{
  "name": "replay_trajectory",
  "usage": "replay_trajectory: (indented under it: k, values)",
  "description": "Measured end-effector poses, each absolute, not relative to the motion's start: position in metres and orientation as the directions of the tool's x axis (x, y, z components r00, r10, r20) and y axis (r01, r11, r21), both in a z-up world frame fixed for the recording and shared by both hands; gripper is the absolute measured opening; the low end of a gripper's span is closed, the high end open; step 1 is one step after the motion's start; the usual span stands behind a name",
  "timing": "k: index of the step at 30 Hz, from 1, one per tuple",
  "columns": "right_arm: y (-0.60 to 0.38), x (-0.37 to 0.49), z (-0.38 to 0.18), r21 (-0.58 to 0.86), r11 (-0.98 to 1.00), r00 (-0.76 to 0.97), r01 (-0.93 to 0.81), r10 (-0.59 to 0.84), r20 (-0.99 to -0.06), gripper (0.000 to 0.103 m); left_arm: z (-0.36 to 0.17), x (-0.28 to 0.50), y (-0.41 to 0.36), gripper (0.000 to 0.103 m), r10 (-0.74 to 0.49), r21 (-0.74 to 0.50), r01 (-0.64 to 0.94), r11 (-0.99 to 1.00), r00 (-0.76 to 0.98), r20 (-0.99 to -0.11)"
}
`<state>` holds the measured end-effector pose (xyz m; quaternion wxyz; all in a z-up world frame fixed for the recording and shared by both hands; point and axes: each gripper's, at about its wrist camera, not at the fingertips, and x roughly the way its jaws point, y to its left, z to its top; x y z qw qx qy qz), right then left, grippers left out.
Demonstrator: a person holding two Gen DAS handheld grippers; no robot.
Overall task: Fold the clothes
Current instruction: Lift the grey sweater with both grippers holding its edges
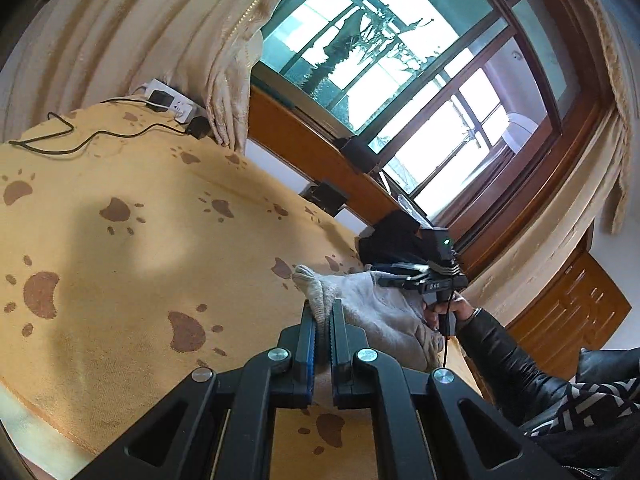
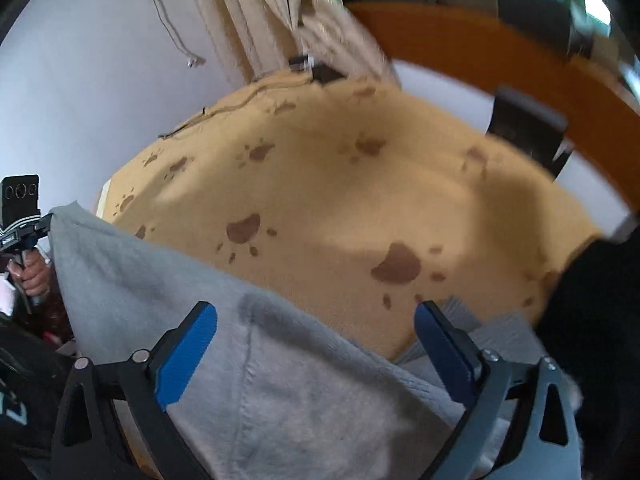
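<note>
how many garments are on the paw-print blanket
2: a grey knitted sweater pinched in the left gripper, and a black garment bunched at the blanket's window-side edge. More may be hidden.

your left wrist view is sharp, lit by daylight from the window (image 1: 400,80) at upper right, whose panes glare white. a soft shadow crosses the blanket (image 1: 120,260) at left. your right wrist view is motion-blurred, worst toward the upper right. both frames bend strongly at the edges, with dark corners.
</note>
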<state>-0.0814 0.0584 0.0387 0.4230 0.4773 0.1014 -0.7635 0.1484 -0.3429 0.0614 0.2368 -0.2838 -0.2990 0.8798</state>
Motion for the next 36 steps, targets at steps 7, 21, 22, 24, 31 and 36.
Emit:
replay_trajectory:
  k: [7, 21, 22, 24, 31, 36]
  values:
    - [0.064, -0.071, 0.016, 0.288, -0.621, -0.151, 0.729, -0.557, -0.817, 0.021, 0.064, 0.142, -0.341, 0.006, 0.579, -0.661, -0.238, -0.712, -0.731, -0.361]
    - [0.126, 0.039, 0.152, 0.029, -0.846, -0.712, 0.533, -0.467, -0.524, 0.006, 0.119, 0.139, -0.31, 0.006, 0.542, -0.545, -0.335, -0.769, -0.794, -0.277]
    - [0.131, 0.052, 0.167, -0.003, -0.869, -0.763, 0.495, -0.433, -0.479, 0.006, 0.129, 0.14, -0.304, 0.006, 0.541, -0.518, -0.358, -0.777, -0.8, -0.259]
    - [0.14, 0.083, 0.198, -0.079, -0.911, -0.862, 0.404, -0.351, -0.365, 0.006, 0.15, 0.143, -0.291, 0.006, 0.555, -0.481, -0.41, -0.775, -0.806, -0.207]
    - [0.156, 0.174, 0.269, -0.146, -0.98, -0.991, 0.134, -0.134, -0.012, 0.006, 0.226, 0.16, -0.261, 0.006, 0.58, -0.389, -0.528, -0.755, -0.814, -0.02]
    - [0.158, 0.234, 0.308, -0.139, -0.99, -0.979, 0.004, -0.032, 0.2, 0.006, 0.286, 0.184, -0.252, 0.006, 0.572, -0.325, -0.566, -0.757, -0.816, 0.088]
